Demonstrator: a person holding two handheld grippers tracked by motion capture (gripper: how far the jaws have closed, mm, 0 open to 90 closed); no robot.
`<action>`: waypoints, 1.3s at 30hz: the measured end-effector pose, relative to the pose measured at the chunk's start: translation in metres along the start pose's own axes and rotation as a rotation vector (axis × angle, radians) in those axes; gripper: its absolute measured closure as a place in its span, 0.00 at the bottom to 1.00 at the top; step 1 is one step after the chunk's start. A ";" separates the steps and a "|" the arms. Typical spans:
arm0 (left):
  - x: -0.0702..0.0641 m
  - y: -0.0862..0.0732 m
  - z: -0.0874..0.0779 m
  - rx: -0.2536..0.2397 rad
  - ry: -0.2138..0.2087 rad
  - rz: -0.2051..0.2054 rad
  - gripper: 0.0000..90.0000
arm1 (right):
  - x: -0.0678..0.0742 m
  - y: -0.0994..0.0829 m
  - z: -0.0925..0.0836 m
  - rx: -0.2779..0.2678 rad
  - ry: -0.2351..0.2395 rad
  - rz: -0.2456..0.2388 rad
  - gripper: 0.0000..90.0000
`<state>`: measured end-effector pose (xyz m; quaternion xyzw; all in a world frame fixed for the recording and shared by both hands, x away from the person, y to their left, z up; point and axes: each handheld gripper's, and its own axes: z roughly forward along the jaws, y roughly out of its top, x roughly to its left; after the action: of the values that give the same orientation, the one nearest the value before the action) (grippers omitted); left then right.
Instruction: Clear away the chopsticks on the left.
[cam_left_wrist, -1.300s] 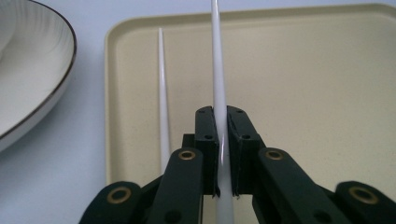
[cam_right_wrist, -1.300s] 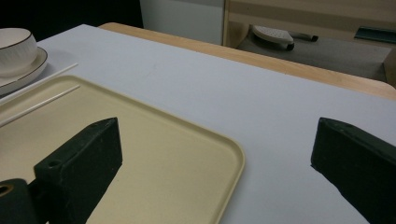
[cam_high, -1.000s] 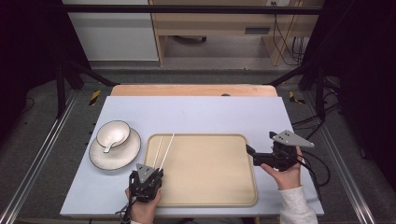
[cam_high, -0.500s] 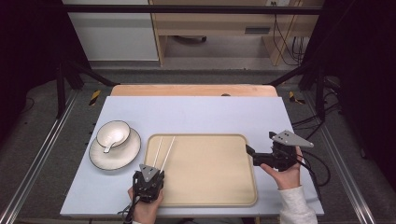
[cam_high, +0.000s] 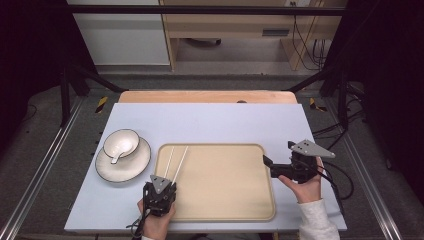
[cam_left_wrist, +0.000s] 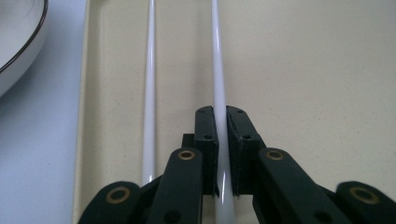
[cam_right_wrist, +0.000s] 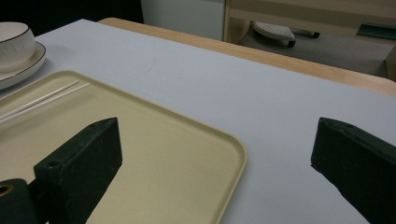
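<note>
left tongs (cam_left_wrist: 221, 154): pinching right chopstick (cam_left_wrist: 218, 70), axis 6–12, on tray (cam_high: 225, 210) | left chopstick (cam_left_wrist: 149, 93) just at 9 | right tongs (cam_right_wrist: 217, 163): spread, well off at 3

Little has changed: the left gripper (cam_high: 161, 189) has crept slightly toward the tray's (cam_high: 260, 150) inner side, carrying the near end of the right chopstick (cam_left_wrist: 218, 79) clamped between its jaws with it.
</note>
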<state>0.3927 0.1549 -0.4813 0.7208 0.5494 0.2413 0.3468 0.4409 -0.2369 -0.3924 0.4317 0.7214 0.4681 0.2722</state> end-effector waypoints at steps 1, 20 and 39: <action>0.000 0.000 0.000 0.002 -0.002 0.000 0.93 | 0.000 0.000 0.000 0.000 0.000 0.001 0.03; 0.001 0.008 -0.004 -0.001 -0.047 0.020 0.90 | -0.001 0.000 -0.001 -0.003 -0.002 0.003 0.03; 0.031 0.054 -0.036 -0.137 -0.218 0.177 0.57 | -0.004 0.002 -0.006 -0.025 -0.004 0.017 0.02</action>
<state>0.4086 0.1843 -0.4182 0.7631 0.4251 0.2280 0.4300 0.4382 -0.2429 -0.3883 0.4354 0.7112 0.4786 0.2749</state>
